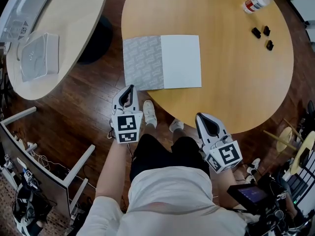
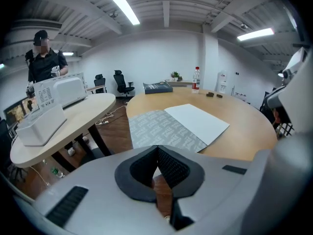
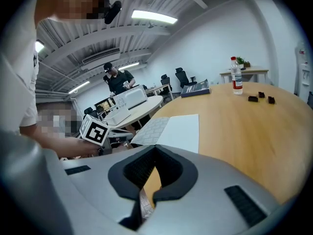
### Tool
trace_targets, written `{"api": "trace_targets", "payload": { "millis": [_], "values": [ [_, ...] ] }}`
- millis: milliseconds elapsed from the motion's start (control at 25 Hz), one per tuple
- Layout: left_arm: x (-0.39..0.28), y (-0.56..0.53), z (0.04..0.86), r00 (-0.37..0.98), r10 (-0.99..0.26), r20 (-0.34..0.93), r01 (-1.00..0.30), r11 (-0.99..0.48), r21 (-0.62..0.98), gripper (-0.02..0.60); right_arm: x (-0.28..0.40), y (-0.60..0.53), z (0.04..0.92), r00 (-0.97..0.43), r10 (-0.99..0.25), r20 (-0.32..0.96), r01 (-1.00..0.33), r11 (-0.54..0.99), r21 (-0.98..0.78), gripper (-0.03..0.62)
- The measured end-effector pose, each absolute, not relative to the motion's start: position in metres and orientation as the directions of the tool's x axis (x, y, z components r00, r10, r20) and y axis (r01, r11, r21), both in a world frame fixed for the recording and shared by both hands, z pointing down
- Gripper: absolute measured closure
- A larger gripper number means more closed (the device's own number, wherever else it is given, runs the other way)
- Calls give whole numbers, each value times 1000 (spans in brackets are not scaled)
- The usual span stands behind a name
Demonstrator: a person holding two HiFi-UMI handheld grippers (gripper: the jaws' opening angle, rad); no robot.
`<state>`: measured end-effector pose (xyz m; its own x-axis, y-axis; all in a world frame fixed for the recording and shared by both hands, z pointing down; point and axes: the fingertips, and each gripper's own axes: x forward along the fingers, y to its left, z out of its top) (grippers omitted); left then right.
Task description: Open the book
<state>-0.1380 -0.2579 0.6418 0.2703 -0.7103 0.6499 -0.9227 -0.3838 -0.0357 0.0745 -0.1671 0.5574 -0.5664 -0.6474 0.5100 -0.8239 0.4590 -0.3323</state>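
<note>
The book [image 1: 162, 62] lies open and flat on the round wooden table [image 1: 236, 82], with a grey patterned inside cover [image 1: 142, 63] on the left and a blank white page [image 1: 181, 61] on the right. My left gripper [image 1: 130, 86] is shut and empty. It hangs just off the table's near edge, below the book's lower left corner. My right gripper [image 1: 198, 115] is also shut and empty, at the near edge to the right of the book. The book [image 2: 176, 124] shows ahead in the left gripper view and the book [image 3: 171, 129] ahead-left in the right gripper view.
A water bottle [image 1: 258, 1] and three small black pieces [image 1: 266, 36] sit at the table's far right. A second table [image 1: 74, 28] at left carries a white box [image 1: 39, 55]. A closed dark book [image 2: 157, 87] lies at the far edge. A person [image 2: 45, 58] stands in the background.
</note>
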Motion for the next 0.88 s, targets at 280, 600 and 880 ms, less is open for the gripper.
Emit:
{"api": "trace_targets", "payload": {
  "millis": [280,600,880],
  "values": [
    [-128,-246,606,327,-722,609,-921,-389,33,569,73,-172,543,-564,-671,481,-826,462,-323,600],
    [-108,-230,521,394,-770,502,-911,-400,102,569,73,-194,491,-581,-714,390,-814,511,-278,601],
    [-90,-221,438,441,-812,381,-895,-428,125,569,81,-215,424,-591,-749,299,-806,560,-190,601]
  ]
}}
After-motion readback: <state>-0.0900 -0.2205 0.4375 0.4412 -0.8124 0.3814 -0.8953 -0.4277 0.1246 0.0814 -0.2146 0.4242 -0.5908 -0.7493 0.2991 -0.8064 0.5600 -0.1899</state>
